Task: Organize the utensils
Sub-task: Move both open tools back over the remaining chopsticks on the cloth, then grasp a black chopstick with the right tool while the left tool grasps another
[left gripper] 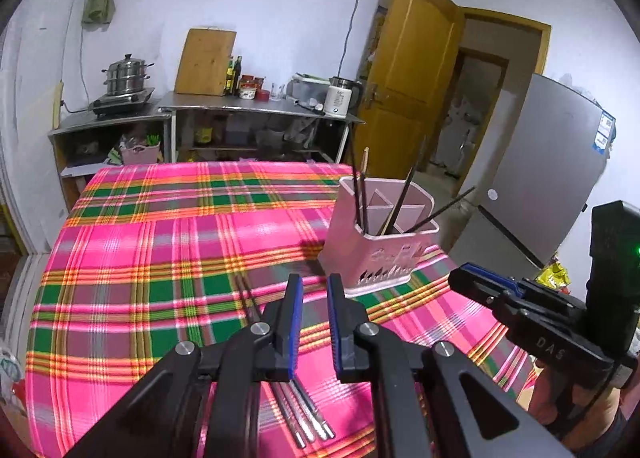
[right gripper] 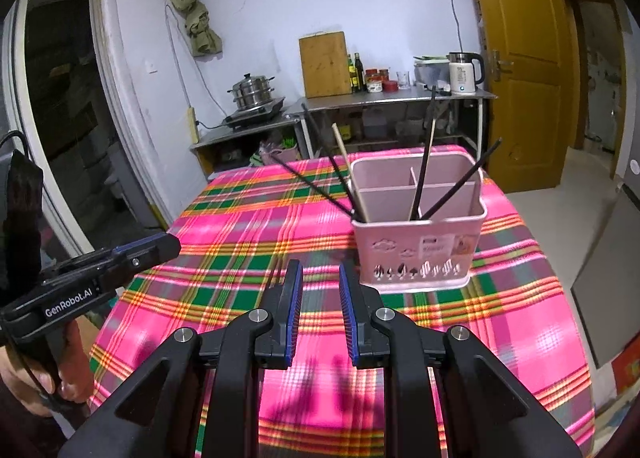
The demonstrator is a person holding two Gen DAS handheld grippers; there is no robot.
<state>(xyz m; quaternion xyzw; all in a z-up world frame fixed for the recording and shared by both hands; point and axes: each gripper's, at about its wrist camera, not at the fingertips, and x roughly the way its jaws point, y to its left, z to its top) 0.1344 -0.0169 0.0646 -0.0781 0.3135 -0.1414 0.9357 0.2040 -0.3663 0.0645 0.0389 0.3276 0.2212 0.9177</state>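
Observation:
A pink utensil holder [left gripper: 384, 242] [right gripper: 420, 226] with dividers stands on the plaid tablecloth and holds several dark and wooden chopsticks. More chopsticks [left gripper: 304, 414], dark with metal ends, lie on the cloth under my left gripper [left gripper: 312, 290], partly hidden by its fingers. The left gripper is open and empty, hovering above them, short of the holder. My right gripper [right gripper: 320, 282] is open and empty above the cloth, left of and before the holder. Each gripper shows in the other's view: the right one [left gripper: 480, 282] and the left one [right gripper: 160, 246].
The table under the pink plaid cloth [left gripper: 160, 258] ends at its right edge near a grey fridge [left gripper: 540, 178]. Behind stand steel counters with a steamer pot [left gripper: 124, 78], a cutting board [left gripper: 204, 62] and a kettle [left gripper: 340, 96]. A yellow door [left gripper: 408, 78] is open.

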